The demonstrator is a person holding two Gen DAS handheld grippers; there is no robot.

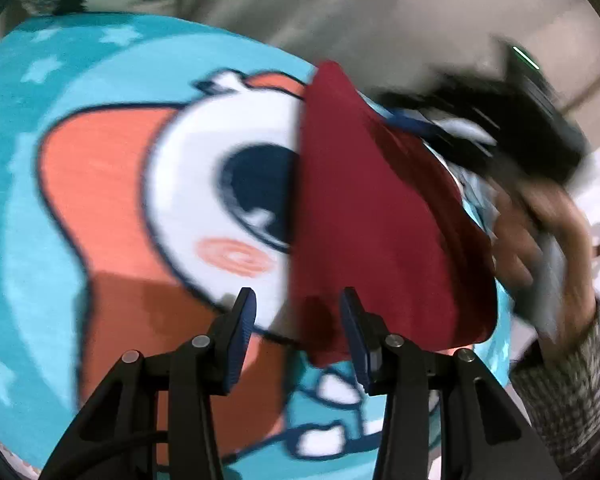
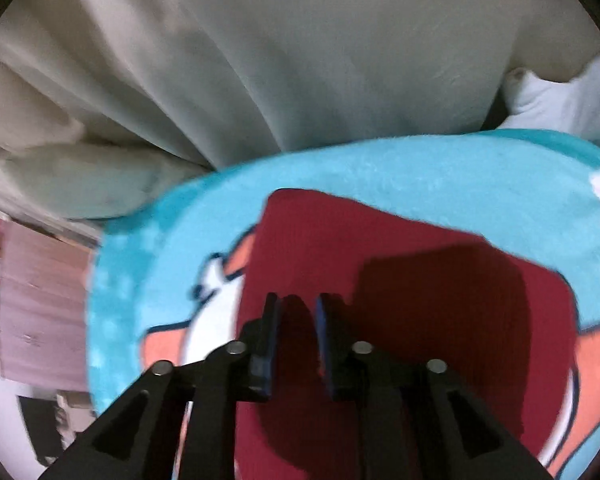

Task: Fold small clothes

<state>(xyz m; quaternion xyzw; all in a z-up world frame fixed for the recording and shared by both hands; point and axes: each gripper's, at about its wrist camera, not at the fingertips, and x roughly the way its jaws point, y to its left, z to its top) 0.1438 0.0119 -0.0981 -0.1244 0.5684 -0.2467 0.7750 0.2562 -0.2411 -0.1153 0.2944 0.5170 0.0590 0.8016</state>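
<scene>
A small dark red garment (image 1: 372, 216) lies on a turquoise cartoon blanket (image 1: 60, 80). In the left wrist view my left gripper (image 1: 298, 312) is open, its jaws wide apart over the garment's near left corner, holding nothing. The right gripper (image 1: 452, 136) shows blurred at the garment's far right, with a hand behind it. In the right wrist view the red garment (image 2: 420, 280) lies under my right gripper (image 2: 298, 312), whose jaws stand a little apart just above the cloth with nothing between them.
The blanket (image 2: 380, 168) covers a bed. Pale curtains (image 2: 260, 60) hang behind it. A white pillow (image 2: 560, 92) lies at the far right, and pinkish drawers (image 2: 40, 300) stand at the left. A checked sleeve (image 1: 572, 380) is at the right.
</scene>
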